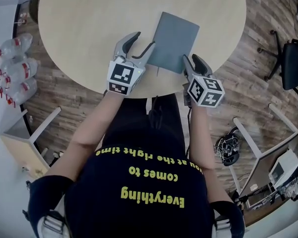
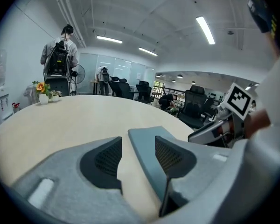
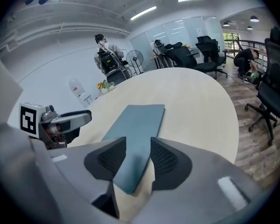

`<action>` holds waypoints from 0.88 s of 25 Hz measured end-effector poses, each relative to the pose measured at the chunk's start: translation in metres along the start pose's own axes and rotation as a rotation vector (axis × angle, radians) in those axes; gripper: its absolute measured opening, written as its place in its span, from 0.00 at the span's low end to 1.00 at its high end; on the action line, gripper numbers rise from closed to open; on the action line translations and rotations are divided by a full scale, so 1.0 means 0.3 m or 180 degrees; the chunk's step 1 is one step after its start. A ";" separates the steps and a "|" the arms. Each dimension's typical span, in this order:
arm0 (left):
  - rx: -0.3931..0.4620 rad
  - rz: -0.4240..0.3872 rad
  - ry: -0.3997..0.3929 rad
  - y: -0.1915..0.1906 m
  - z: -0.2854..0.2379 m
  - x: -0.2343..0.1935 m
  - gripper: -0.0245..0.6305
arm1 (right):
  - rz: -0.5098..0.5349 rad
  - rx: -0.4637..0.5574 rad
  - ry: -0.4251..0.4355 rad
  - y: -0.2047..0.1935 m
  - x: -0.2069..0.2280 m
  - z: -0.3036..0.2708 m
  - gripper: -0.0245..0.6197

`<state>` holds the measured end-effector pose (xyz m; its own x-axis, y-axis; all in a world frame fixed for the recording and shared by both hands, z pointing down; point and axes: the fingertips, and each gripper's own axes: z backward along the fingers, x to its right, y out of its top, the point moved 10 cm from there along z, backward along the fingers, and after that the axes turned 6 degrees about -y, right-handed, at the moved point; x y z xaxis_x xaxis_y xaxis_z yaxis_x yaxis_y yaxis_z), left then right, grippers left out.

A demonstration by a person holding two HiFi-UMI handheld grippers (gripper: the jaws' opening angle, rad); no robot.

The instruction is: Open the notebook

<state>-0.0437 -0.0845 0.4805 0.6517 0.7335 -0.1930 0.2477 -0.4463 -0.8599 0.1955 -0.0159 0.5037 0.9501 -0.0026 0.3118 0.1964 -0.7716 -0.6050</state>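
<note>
A closed grey-blue notebook [image 1: 174, 41] lies flat on the round beige table [image 1: 89, 24], close to its near edge. My left gripper [image 1: 142, 42] hovers at the notebook's near left corner with its jaws open. In the left gripper view the notebook [image 2: 144, 155] runs up between the spread fingers of the left gripper [image 2: 137, 143] without touching the pads. My right gripper [image 1: 190, 60] is at the notebook's near right corner. In the right gripper view the notebook [image 3: 139, 122] stretches away from between the jaws of the right gripper [image 3: 138, 149], which stand apart above its near corner.
The table's near edge [image 1: 154, 86] runs just under both grippers. A small flower pot [image 2: 41, 92] stands at the table's far side, and a person [image 2: 59, 55] stands beyond it. Water bottles [image 1: 15, 68] lie on the floor at left. An office chair [image 1: 292, 63] is at right.
</note>
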 end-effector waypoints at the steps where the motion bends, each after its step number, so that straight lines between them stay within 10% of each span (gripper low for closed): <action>1: -0.0055 -0.0006 -0.0017 -0.014 -0.006 0.000 0.38 | -0.0055 -0.0044 0.0006 -0.013 0.006 -0.009 0.31; 22: -0.0684 -0.0125 -0.0255 -0.157 -0.062 0.031 0.37 | -0.0884 -0.0325 0.0490 -0.115 0.066 -0.055 0.21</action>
<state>-0.0360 -0.0662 0.5280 0.5818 0.7869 -0.2056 0.4242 -0.5093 -0.7488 0.2035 0.0001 0.5428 0.8144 0.1268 0.5662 0.4102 -0.8160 -0.4073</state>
